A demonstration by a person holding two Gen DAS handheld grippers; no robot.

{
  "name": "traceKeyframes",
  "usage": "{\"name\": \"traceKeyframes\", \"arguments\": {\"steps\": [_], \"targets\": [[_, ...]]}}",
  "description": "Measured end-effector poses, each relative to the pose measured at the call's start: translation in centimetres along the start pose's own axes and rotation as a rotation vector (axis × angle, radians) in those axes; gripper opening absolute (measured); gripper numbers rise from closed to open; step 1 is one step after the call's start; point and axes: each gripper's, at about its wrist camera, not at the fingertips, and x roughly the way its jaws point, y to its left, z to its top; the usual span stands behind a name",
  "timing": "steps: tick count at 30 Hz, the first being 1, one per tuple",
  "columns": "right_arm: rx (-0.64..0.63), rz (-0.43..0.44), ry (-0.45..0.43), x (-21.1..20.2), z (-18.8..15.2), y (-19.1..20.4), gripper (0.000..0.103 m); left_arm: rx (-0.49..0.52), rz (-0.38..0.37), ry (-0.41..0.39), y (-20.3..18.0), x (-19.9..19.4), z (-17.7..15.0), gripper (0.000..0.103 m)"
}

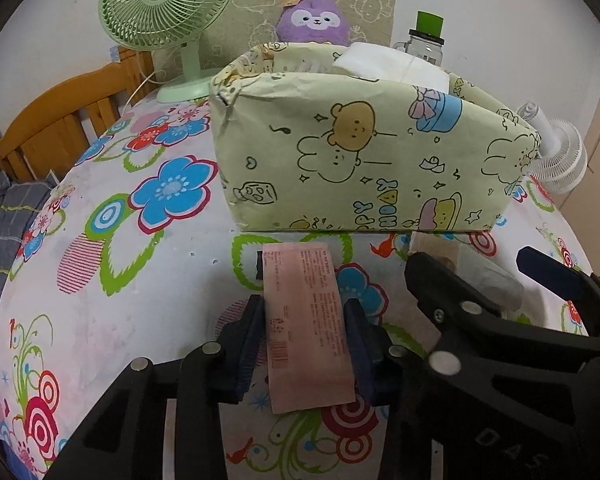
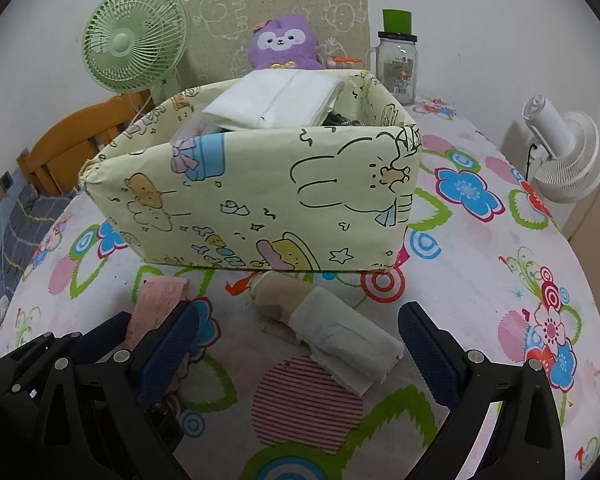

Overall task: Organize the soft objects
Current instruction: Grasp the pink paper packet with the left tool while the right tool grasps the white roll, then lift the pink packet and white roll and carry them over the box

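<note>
1. Left gripper point(image 1: 306, 328): jaws clamped on a pink packet point(image 1: 308, 320), which is pressed by a pad on each side just above the bench point(image 1: 99, 320).
2. Right gripper point(image 2: 300, 344): jaws wide apart, set either side of a roll point(image 2: 332, 328) of beige and white cloth; roll is not touched by either pad.
3. Roll lies on the bench just in front of the box point(image 2: 259, 200); packet is to its left, also near the box front.
4. Box: pale yellow cartoon print, open top, a white pack point(image 2: 275, 100) seen sticking out.
5. Behind the box: green fan point(image 1: 167, 4), purple plush point(image 1: 314, 20), jar point(image 2: 396, 68) with green lid.
6. White fan point(image 2: 564, 160) seen at the bench's right edge.
</note>
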Motion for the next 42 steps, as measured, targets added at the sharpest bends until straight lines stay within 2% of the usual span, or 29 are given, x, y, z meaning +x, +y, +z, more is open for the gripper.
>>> {"name": "traceKeyframes", "arguments": {"steps": [6,9,10,12,18,28,42], "targets": [[0.004,0.005,0.041,1.3,0.3,-0.2,0.098,0.027,-0.014,-0.004,-0.6,0.3,0.4,0.041],[0.019,0.010,0.068,2.1,0.4,-0.4,0.086,0.034,-0.012,-0.006,-0.8,0.4,0.5,0.041],[0.018,-0.012,0.065,2.0,0.4,-0.4,0.072,0.036,-0.011,-0.009,-0.8,0.4,0.4,0.041],[0.012,-0.039,0.062,1.9,0.4,-0.4,0.054,0.038,-0.007,-0.011,-0.9,0.4,0.4,0.041],[0.017,-0.034,0.063,1.3,0.0,-0.8,0.032,0.046,-0.012,-0.015,-1.2,0.2,0.2,0.040],[0.019,-0.023,0.038,-1.1,-1.1,-0.3,0.029,0.053,-0.042,-0.042,-1.6,-1.7,-0.8,0.040],[0.010,-0.022,-0.086,-8.0,-1.6,0.4,0.029,0.061,-0.056,-0.165,-2.0,-7.6,-1.7,0.040]]}}
